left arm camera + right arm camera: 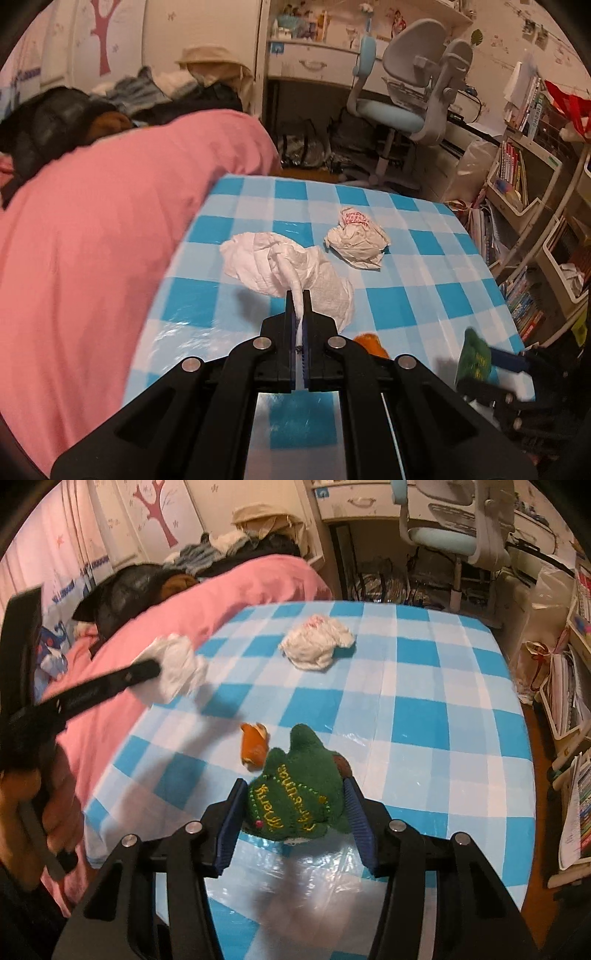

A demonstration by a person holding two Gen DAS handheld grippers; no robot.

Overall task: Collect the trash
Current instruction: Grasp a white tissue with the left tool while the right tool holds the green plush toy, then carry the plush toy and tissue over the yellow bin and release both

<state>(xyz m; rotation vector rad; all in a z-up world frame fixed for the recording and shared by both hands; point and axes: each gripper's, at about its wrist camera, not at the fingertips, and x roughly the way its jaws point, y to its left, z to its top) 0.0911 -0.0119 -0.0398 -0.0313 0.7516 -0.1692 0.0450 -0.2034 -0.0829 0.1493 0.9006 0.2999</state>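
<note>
My left gripper (299, 295) is shut on a twisted fold of a white paper tissue (273, 262), which hangs off the blue-checked table (424, 280). The right wrist view shows that left gripper (157, 668) holding the tissue (181, 672) over the table's left edge, with its shadow beneath. Between the blue pads of my right gripper (294, 784) sits a green plush toy (295, 801) with yellow stitched lettering, and both pads press its sides. A crumpled white wrapper (356, 240) (317, 642) with red print lies further back. An orange peel (253, 746) (369, 341) lies just beyond the toy.
Pink bedding (92, 240) piled with dark clothes runs along the table's left side. A grey and blue desk chair (399, 110) stands beyond the far edge. Crowded bookshelves (524, 177) line the right. A person's hand (44, 801) grips the left tool's handle.
</note>
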